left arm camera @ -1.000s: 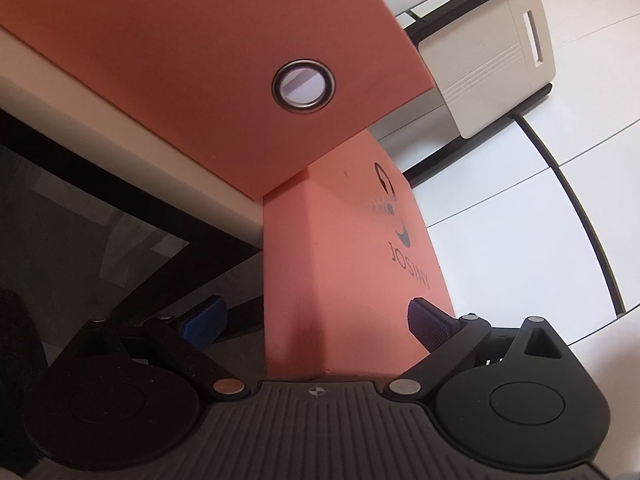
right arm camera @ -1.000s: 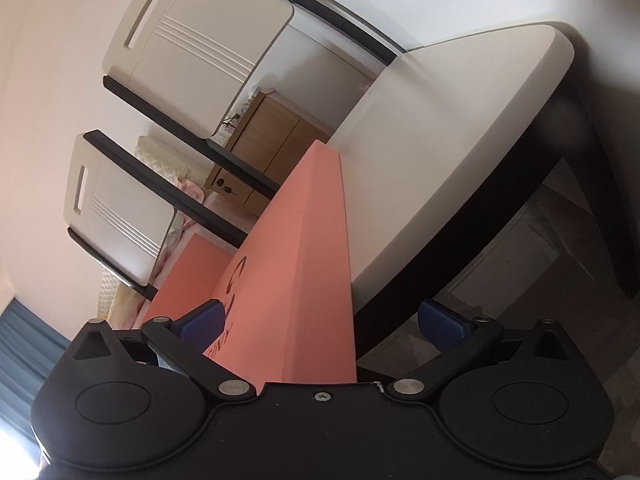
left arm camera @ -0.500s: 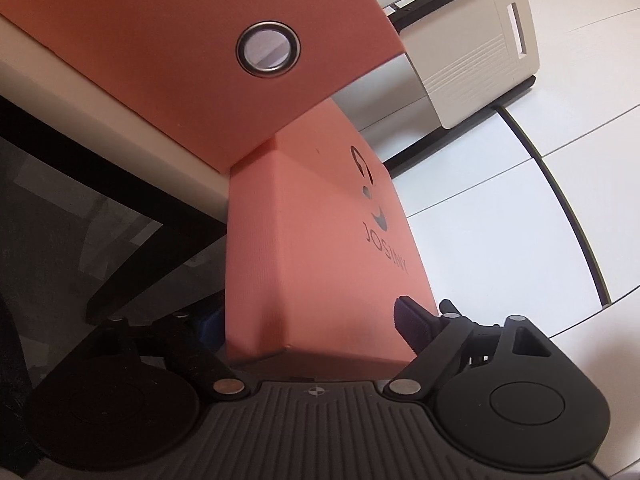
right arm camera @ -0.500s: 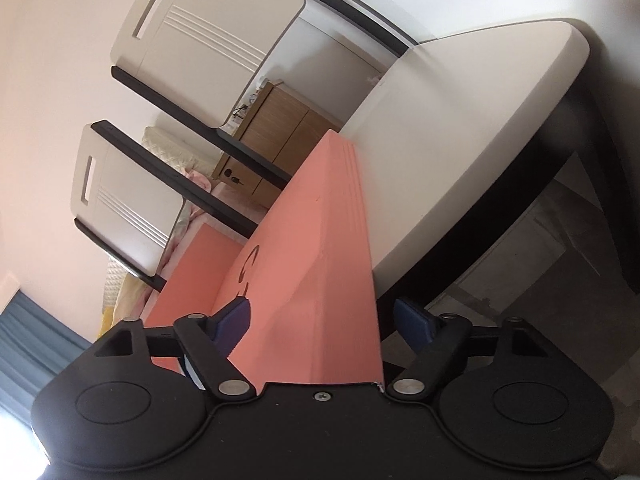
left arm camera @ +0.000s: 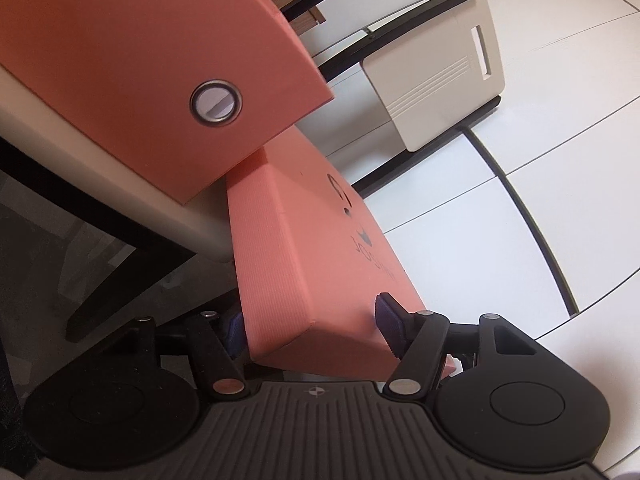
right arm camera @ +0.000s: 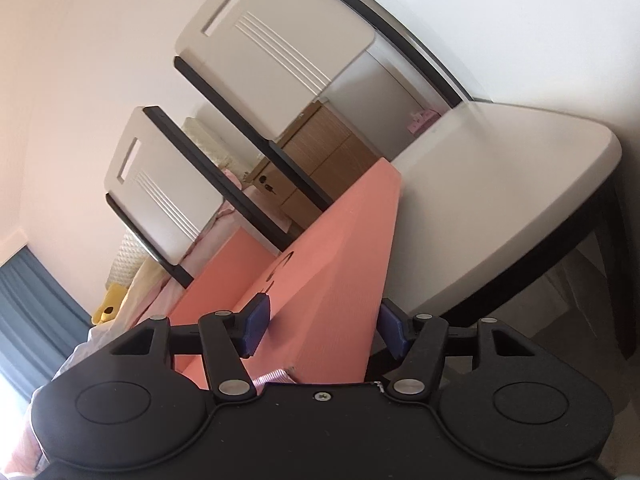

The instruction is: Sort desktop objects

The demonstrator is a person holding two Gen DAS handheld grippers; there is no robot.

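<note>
A flat coral-pink box lid (left arm camera: 304, 248) with a dark printed logo hangs between my two grippers, off the table's edge. My left gripper (left arm camera: 312, 324) is shut on one end of it; its blue pads (left arm camera: 386, 318) press on both faces. At the other end of the lid (right arm camera: 340, 280), my right gripper (right arm camera: 322, 324) is shut across the narrow side. A larger coral box (left arm camera: 140, 60) with a round metal eyelet (left arm camera: 216, 102) sits on the table just above the lid. A coral panel, probably this box (right arm camera: 216, 280), shows behind the lid in the right wrist view.
The cream table top (right arm camera: 500, 200) has a black frame and leg (left arm camera: 120, 264) underneath. Two cream chairs with black frames (right arm camera: 272, 48) (right arm camera: 160, 184) stand beyond it, one chair (left arm camera: 436, 80) on white floor tiles. A wooden cabinet (right arm camera: 320, 160) and a yellow plush toy (right arm camera: 108, 304) lie farther off.
Both grippers have gone from open to shut on the lid's ends. The lid has tilted and shifted slightly in both views.
</note>
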